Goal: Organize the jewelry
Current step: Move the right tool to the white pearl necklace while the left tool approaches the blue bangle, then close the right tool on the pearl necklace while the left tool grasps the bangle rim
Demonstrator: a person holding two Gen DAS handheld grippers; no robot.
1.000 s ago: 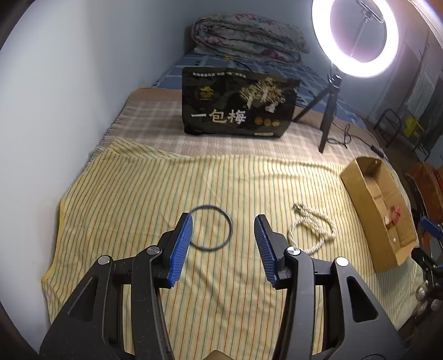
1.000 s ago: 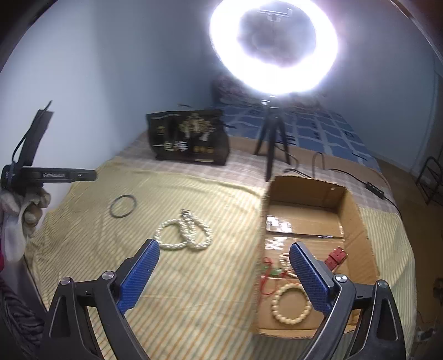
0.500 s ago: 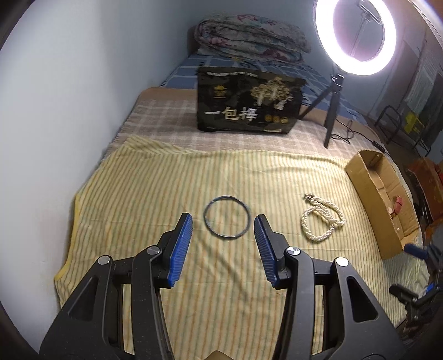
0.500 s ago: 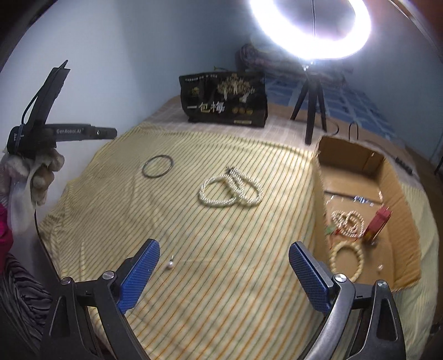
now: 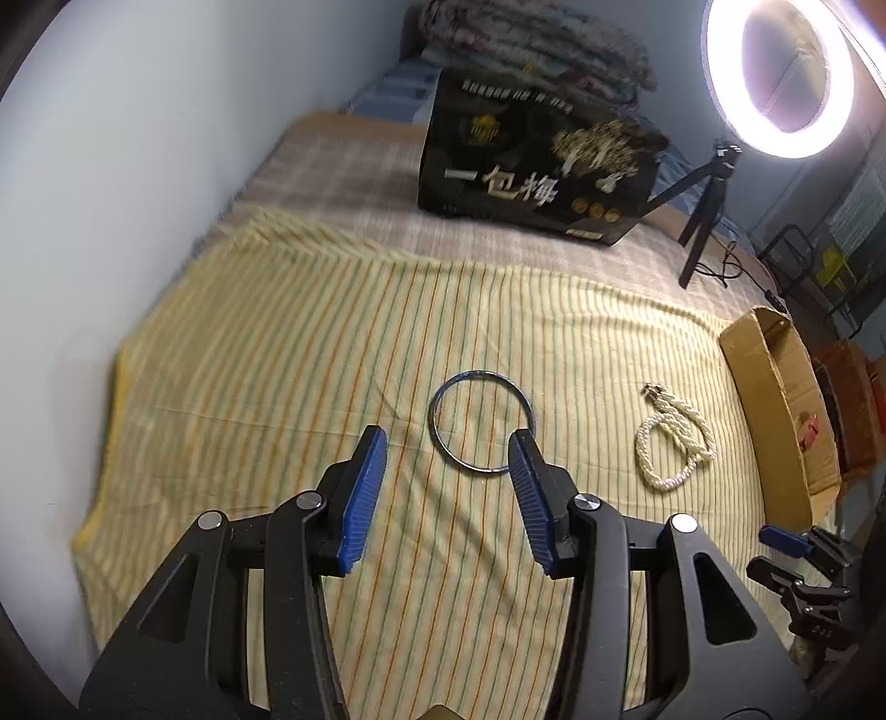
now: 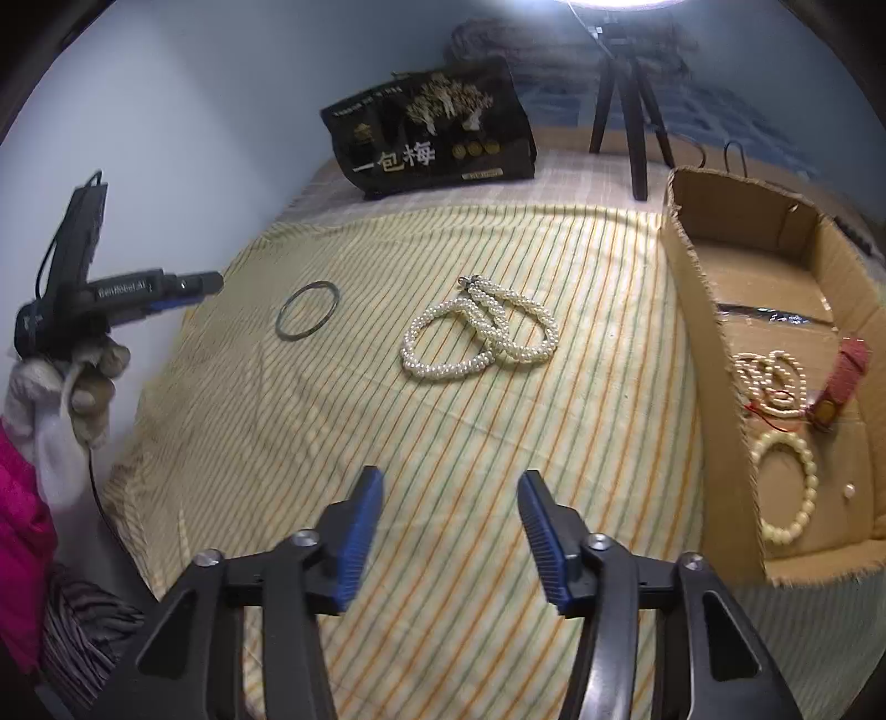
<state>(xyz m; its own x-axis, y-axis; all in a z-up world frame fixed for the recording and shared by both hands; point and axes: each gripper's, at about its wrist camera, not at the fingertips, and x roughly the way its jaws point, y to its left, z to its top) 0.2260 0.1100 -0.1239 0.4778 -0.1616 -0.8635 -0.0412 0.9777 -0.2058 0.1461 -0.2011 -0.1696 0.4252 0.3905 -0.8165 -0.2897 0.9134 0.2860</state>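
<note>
A thin dark metal bangle [image 5: 480, 422] lies flat on the yellow striped cloth [image 5: 310, 354], just ahead of my open, empty left gripper [image 5: 447, 490]. It also shows in the right wrist view [image 6: 308, 317]. A white pearl necklace [image 6: 480, 335] lies coiled mid-cloth, ahead of my open, empty right gripper [image 6: 449, 531]; it shows in the left wrist view [image 5: 674, 445] too. A cardboard box [image 6: 698, 310] at the right holds bead bracelets [image 6: 786, 487] and a red item [image 6: 841, 382].
A black printed bag [image 5: 531, 166] stands at the back of the bed. A ring light on a tripod [image 5: 709, 221] stands beside it with a cable. A wall runs along the left. Folded bedding [image 5: 531, 44] lies behind.
The left gripper has moved left and closer to the bangle. The right gripper has swung away from the box toward the necklace and lower; its jaws have narrowed but stay open.
</note>
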